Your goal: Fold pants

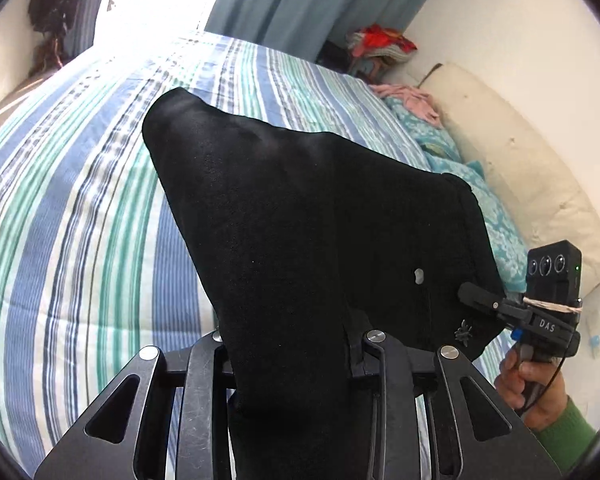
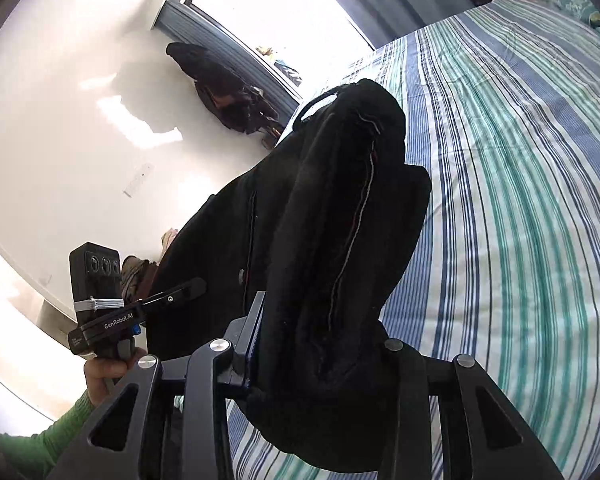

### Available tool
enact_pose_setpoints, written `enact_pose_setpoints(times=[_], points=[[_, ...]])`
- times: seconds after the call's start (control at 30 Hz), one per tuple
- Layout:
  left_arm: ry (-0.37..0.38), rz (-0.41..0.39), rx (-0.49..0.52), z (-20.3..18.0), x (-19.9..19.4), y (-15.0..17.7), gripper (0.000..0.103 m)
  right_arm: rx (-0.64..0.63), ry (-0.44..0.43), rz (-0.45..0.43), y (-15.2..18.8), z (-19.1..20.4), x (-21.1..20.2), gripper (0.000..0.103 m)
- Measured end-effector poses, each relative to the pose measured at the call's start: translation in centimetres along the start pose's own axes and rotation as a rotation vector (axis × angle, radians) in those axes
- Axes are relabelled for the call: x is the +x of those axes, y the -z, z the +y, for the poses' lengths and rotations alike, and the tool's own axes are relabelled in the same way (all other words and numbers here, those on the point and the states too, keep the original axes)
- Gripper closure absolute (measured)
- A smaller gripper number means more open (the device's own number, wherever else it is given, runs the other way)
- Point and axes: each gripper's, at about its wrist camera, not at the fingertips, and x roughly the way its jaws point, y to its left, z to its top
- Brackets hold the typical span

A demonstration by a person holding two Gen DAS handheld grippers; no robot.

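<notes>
**Black pants held up over the bed**

Here, the black pants [image 1: 300,220] hung in the air above the striped bed [image 1: 80,200]. Both tools had a piece of them. The left tool [image 1: 292,344] was pinched on the cloth, and the dark cloth ran down between its fingers and covered most of them. The right tool [image 2: 320,356] was pinched on the pants too, with a thick bunch of cloth stuffed between its fingers. A thin light seam ran down that bunch.

The left camera also saw the right tool [image 1: 484,298] off to the side, biting the edge of the pants. A hand [image 1: 528,384] in a green sleeve held it.

Far across the bed lay a cream pillow [image 1: 520,172], a blue flowery cloth [image 1: 460,160] and something pink [image 1: 408,98]. A blue curtain [image 1: 300,4] hung by the bright window.
</notes>
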Motion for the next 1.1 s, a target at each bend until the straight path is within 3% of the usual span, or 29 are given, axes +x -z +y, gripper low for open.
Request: enact_pose_setpoints(times=[0.03, 0.07, 0.1, 0.17, 0.2, 0.23, 0.27, 0.3, 0.4, 0.53, 0.63, 0.9, 1.1], points=[[-0.033, 0.028, -0.011, 0.9, 1.8, -0.1, 0.059, 0.011, 0.004, -0.001, -0.5, -0.7, 1.4, 0.066], [-0.092, 0.071, -0.027, 2.0, 4.0, 0.3, 0.037, 0.03, 0.017, 0.006, -0.6, -1.7, 2.9, 0.065], [-0.17, 0.131, -0.043, 2.5, 6.7, 1.4, 0.027, 0.052, 0.05, 0.023, -0.4, -3.0, 4.4, 0.065], [-0.329, 0.276, -0.035, 5.0, 11.4, 4.4, 0.019, 0.111, 0.169, 0.099, 0.9, -6.8, 7.1, 0.058], [-0.28, 0.247, -0.038, 5.6, 11.7, 5.6, 0.016, 0.149, 0.267, 0.167, 2.2, -8.9, 8.5, 0.053], [-0.281, 0.183, -0.037, 5.8, 11.1, 6.1, 0.006, 0.189, 0.318, 0.219, 3.5, -10.9, 9.5, 0.048], [-0.308, 0.168, -0.045, 6.0, 10.8, 6.4, 0.001, 0.217, 0.267, 0.162, 4.0, -11.8, 9.1, 0.047], [-0.303, 0.169, -0.06, 6.0, 10.5, 6.5, 0.001, 0.22, 0.232, 0.125, 4.2, -12.1, 8.6, 0.047], [-0.347, 0.135, -0.047, 4.8, 8.8, 6.5, 0.001, 0.194, 0.234, 0.126, 4.5, -12.0, 7.6, 0.044], [-0.409, 0.055, 0.084, 2.8, 4.5, 7.8, 0.002, 0.176, 0.275, 0.05, 4.4, -10.5, 2.4, 0.02], [-0.437, 0.038, 0.152, 0.2, 1.6, 10.3, 0.002, 0.086, 0.36, -0.011, 5.8, -7.5, -1.9, 0.001], [-0.495, 0.011, 0.17, -5.0, -5.0, 15.5, 0.002, -0.037, 0.549, -0.074, 13.6, 1.0, -7.5, 0.0], [-0.495, -0.072, 0.12, -6.0, -9.1, 17.0, 0.002, -0.149, 0.678, -0.156, 18.0, 7.5, -9.6, 0.0]])
